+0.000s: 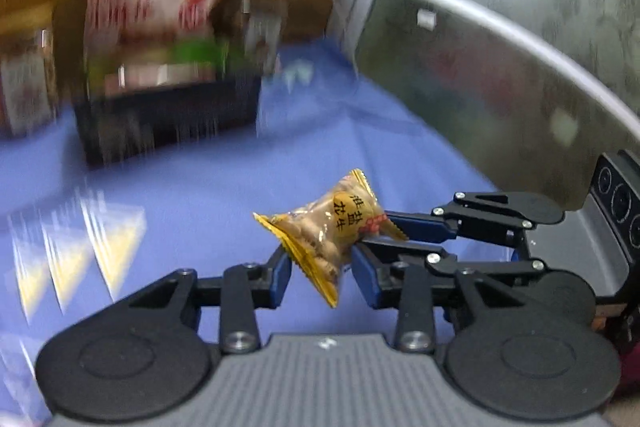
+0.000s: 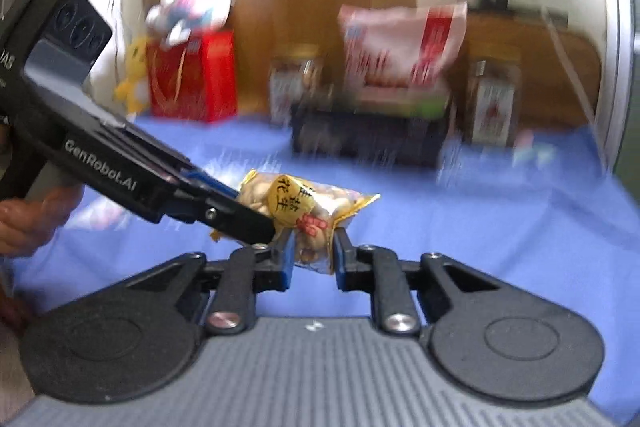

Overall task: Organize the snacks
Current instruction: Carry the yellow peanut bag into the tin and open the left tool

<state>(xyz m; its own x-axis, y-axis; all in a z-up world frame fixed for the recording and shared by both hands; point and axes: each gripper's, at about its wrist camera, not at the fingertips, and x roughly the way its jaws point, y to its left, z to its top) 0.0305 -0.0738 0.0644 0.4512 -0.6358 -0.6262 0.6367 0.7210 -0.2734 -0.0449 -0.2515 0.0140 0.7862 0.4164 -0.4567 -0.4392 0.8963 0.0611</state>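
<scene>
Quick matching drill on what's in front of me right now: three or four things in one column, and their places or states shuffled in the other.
Things:
1. peanut packet
2. black basket
3. red box
4. blue cloth

Places or states:
A. stands at the back left, seen from the right wrist camera
B. spread over the table
C. pinched by the left gripper and the right gripper at once, off the cloth
D. holds a pink-and-red bag standing upright

Pairs: 1-C, 2-D, 3-A, 4-B
</scene>
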